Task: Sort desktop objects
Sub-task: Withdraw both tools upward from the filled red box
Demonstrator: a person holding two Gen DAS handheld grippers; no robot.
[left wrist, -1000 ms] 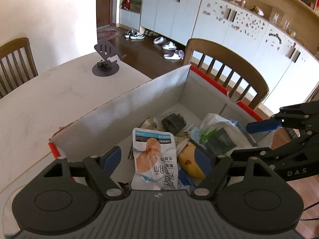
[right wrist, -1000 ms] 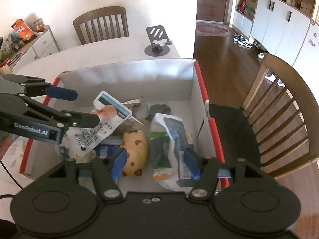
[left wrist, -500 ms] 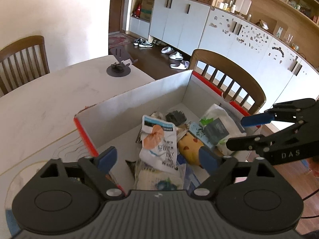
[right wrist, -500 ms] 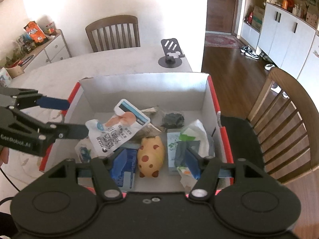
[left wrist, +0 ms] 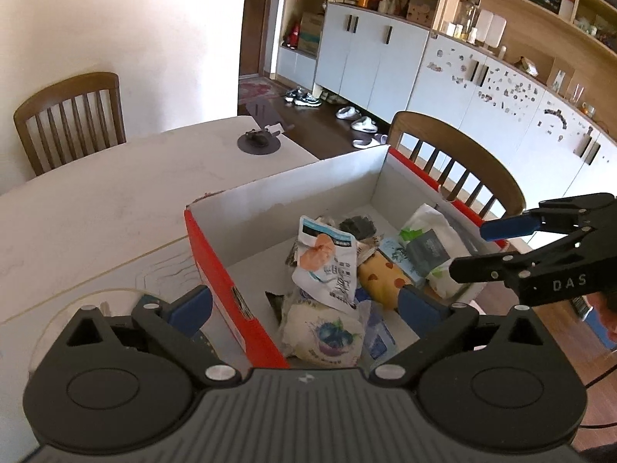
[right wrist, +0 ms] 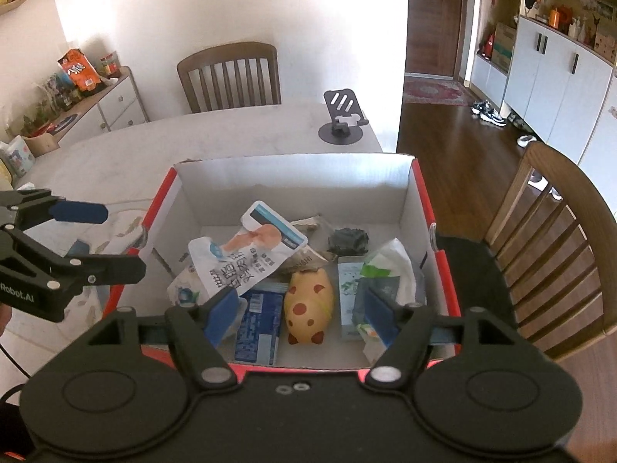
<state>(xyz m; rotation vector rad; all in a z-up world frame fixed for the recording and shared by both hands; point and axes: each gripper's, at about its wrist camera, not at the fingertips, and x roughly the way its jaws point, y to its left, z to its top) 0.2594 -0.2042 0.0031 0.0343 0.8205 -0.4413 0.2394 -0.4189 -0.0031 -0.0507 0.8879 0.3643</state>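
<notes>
One cardboard box (right wrist: pixel 293 177), red outside and white inside, sits on the pale table (right wrist: pixel 216 135) with its top open, and pretty much all the stuff is piled in there. Topmost is a white snack pouch (right wrist: pixel 246 254) with a blue band and an orange picture, leaning on the heap at a tilt. Under its lower edge there's a white bag with a blueberry print (left wrist: pixel 324 332). Next to that lies a blue packet (right wrist: pixel 258 320) flat on the box floor, then a yellow spotted pig toy (right wrist: pixel 310 305) just right of it. Right of the pig is a pale green-and-white carton (right wrist: pixel 349 289), touching a white tissue pack with green print (right wrist: pixel 389 266) that rests against the right wall. Toward the back there's a dark crumpled lump (right wrist: pixel 349 240), can't tell what it is, plus some crinkly wrappers beside it.

Claws: the left gripper (left wrist: pixel 304 308) has its jaws spread really wide, having just been opening, with nothing between the pads; one finger hangs outside the box's red left wall, the other over the contents. The right gripper (right wrist: pixel 300 308) is also parted and empty, jaws just widened, hovering above the near side of the box over the pig and packet.

Further out, a dark phone stand (right wrist: pixel 341 121) stands on the table's far corner, well apart from the box, and wooden chairs (right wrist: pixel 231 73) sit around the table.
</notes>
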